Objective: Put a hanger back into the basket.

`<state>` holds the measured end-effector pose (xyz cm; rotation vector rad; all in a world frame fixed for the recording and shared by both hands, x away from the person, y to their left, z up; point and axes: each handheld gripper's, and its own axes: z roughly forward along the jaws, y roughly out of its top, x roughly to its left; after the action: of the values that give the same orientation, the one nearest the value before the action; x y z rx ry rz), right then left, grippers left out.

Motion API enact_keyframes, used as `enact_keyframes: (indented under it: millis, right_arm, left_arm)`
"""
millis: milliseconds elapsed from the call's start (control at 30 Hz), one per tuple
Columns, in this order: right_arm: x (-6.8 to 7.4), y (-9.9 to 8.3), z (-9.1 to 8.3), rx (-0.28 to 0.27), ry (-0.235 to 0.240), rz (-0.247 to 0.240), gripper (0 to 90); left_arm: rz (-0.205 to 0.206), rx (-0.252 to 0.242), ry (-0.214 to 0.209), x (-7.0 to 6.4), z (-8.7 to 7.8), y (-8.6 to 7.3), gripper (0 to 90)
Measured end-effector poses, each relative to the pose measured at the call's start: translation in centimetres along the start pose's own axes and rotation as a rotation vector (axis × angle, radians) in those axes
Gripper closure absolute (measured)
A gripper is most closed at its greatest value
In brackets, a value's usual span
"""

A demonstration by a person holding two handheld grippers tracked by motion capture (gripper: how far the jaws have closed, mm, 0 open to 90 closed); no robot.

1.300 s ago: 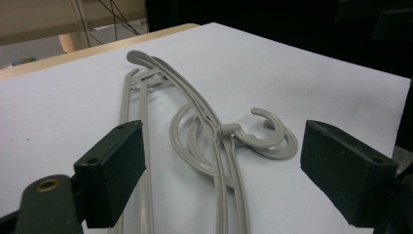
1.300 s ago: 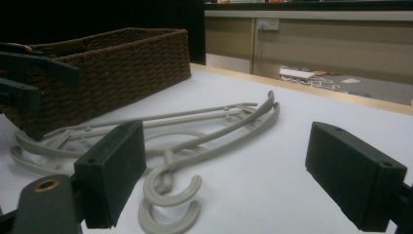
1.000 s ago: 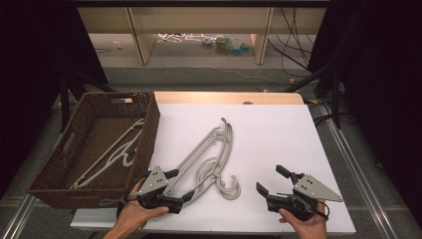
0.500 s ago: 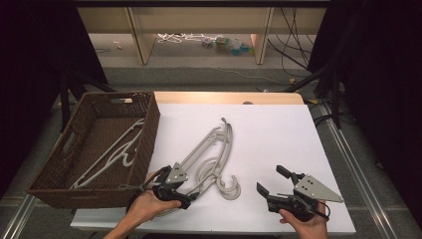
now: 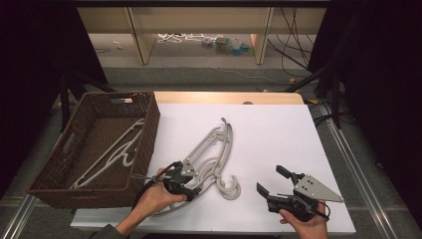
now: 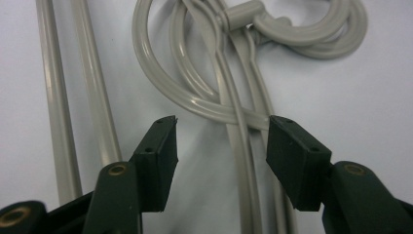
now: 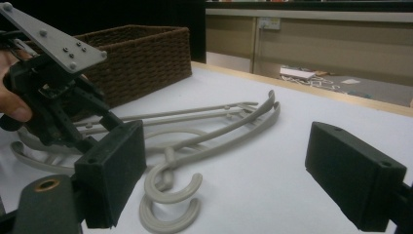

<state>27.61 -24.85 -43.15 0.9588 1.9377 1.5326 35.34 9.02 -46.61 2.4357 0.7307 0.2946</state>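
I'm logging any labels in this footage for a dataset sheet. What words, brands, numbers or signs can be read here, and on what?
None can be read.
Hangers, basket, left gripper and right gripper: no print visible.
Small items on the floor under the far shelf: too small and blurred to tell any label.

grey hangers (image 5: 214,154), brown woven basket (image 5: 149,119)
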Motion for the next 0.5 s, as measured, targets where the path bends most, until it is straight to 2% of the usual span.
enact_keyframes:
  millis: [100,133,267,300,500]
  right_arm:
    - [-0.03,0.04,-0.05,0.003,0.0,-0.003,16.0]
    - [-0.01,0.06,-0.08,0.008,0.001,-0.002,16.0]
    - [-0.05,-0.01,0.03,-0.018,0.009,0.005,16.0]
    - [-0.04,0.04,-0.04,-0.003,0.011,0.004,16.0]
    - [-0.04,0.04,-0.05,0.002,0.002,-0.003,16.3]
  left_arm:
    - [0.013,0.051,-0.011,0.34,0.35,0.1,52.6]
    - [0.008,0.06,-0.026,0.39,0.39,0.13,54.8]
    - [0.012,0.069,-0.05,0.42,0.8,0.26,60.3]
    - [0.019,0.071,-0.072,0.43,0.87,0.29,61.3]
    - [0.004,0.084,-0.091,0.49,0.99,0.53,69.1]
